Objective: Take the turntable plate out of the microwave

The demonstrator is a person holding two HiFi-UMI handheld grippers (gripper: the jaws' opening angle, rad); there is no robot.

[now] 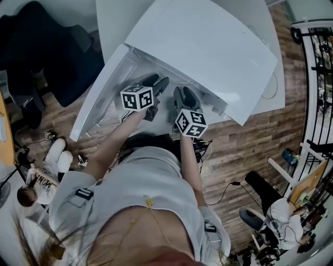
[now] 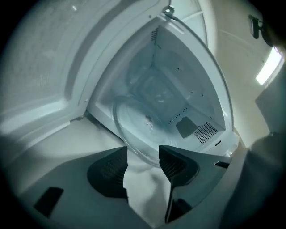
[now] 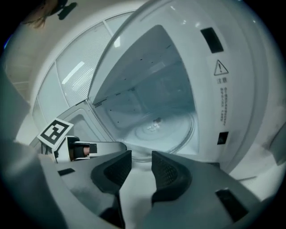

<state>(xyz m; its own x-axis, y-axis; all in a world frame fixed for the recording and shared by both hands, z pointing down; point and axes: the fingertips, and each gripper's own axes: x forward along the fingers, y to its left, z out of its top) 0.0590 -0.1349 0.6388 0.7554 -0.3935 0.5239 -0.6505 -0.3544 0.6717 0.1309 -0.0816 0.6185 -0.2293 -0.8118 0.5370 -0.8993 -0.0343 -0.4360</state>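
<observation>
Well, the brown wooden plank floor (image 1: pixel 250 140) carried a white table (image 1: pixel 112 15), and on that table sat a white boxy microwave (image 1: pixel 208 47) with its white door (image 1: pixel 96 101) swung wide open to the person's left. The person, in a pale short-sleeved top (image 1: pixel 140 192), stood right at the open front with both arms stretched toward it.

Inside the pale cavity (image 2: pixel 178 89) the clear round glass turntable plate (image 2: pixel 143 120) lay on the floor of the oven, its near rim close to the front edge; it had not been lifted out. From the other side the same plate (image 3: pixel 156 129) showed flat, with a small raised hub at its centre.

The left gripper (image 1: pixel 157 82), dark grey with a black-and-white marker cube (image 1: pixel 137 97), pointed down into the mouth of the cavity. Its jaws (image 2: pixel 144 150) stood well spread, and the curved near rim of the plate showed in the gap between the ribbed pads (image 2: pixel 176 165), neither pad pressing on it.

The right gripper (image 1: pixel 184 94), of the same make, sat just beside it, a little nearer the person. Its jaws (image 3: pixel 141 154) were parted too, by a narrower gap, with only the white sill visible between them and the plate's rim just ahead of the tips.

A small grey rectangular cover (image 2: pixel 186 126) and a perforated vent patch (image 2: pixel 206 132) marked the cavity's side wall
</observation>
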